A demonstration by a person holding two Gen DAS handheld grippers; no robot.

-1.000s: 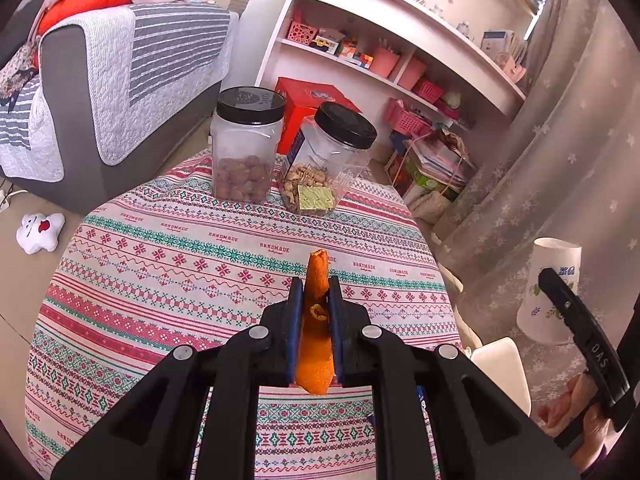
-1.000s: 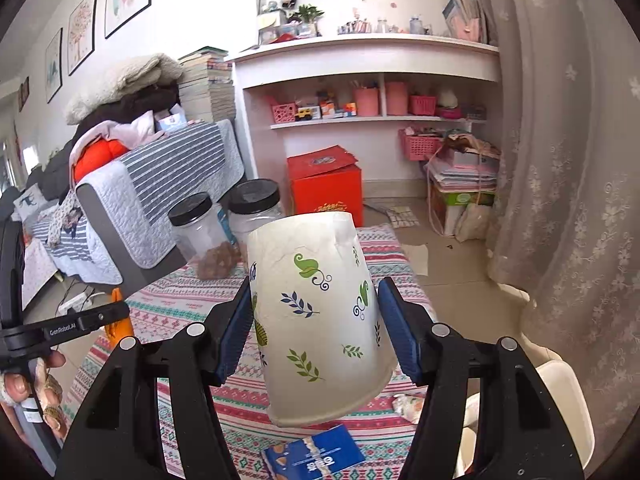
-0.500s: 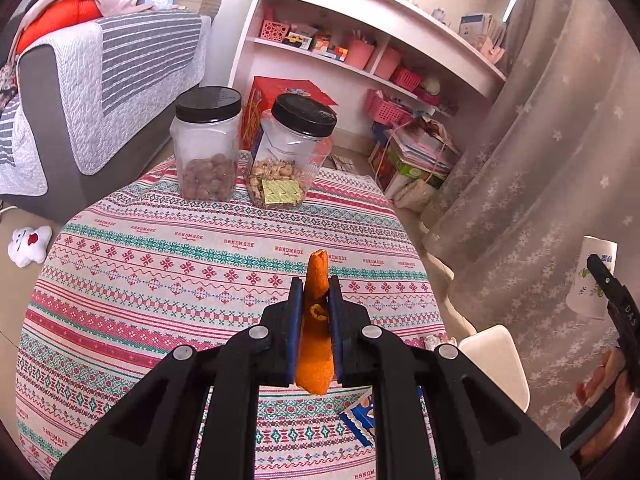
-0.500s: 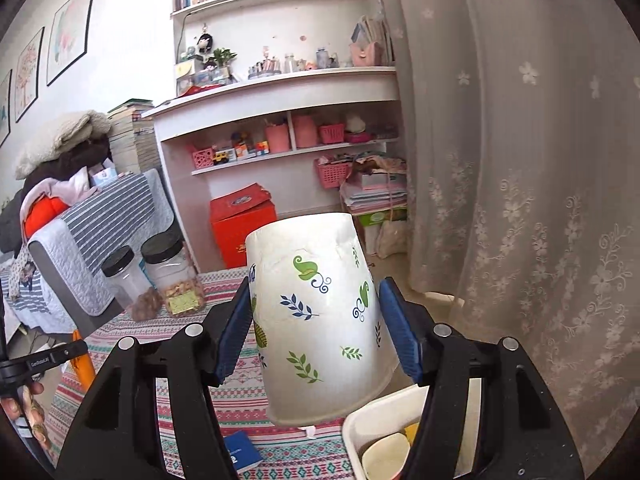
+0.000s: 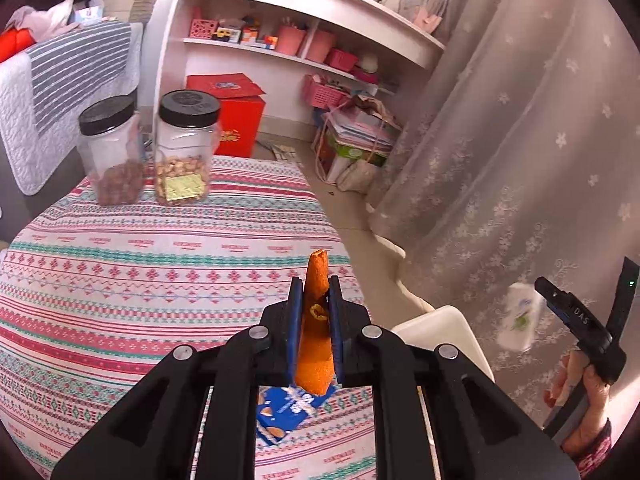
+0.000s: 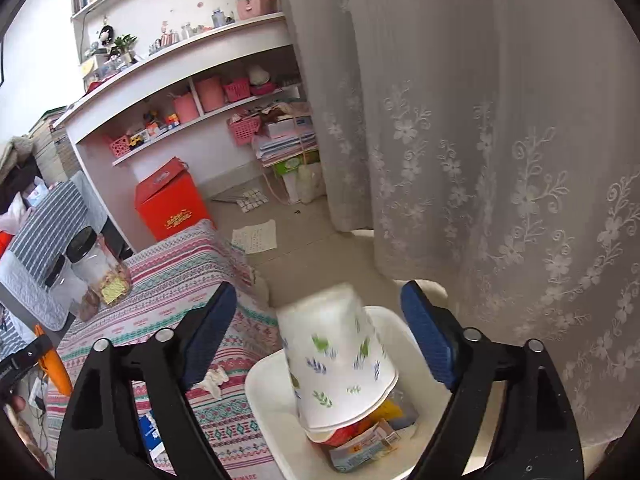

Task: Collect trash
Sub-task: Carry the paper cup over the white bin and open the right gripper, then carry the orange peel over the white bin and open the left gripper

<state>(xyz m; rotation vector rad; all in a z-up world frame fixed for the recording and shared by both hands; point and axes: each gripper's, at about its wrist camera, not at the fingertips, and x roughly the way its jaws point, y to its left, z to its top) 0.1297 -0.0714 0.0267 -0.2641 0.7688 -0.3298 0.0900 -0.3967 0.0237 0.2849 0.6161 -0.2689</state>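
As the right gripper [image 6: 316, 340] springs open, dropping the paper cup [image 6: 340, 364] into the bin [image 6: 264, 396], the left gripper [image 5: 313, 312], clamping orange peel [image 5: 316, 320], should follow.

jars [image 5: 152, 148] on table [image 5: 120, 264] | bin [image 6: 280, 432] right of table

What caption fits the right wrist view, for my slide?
Right gripper jaws opening, paper cup dropping mouth-down into the white bin beside the table.

Our left gripper [image 5: 313, 312] pinches an orange peel strip [image 5: 316, 328] upright. Below us lies the striped patterned tablecloth [image 5: 160, 264].
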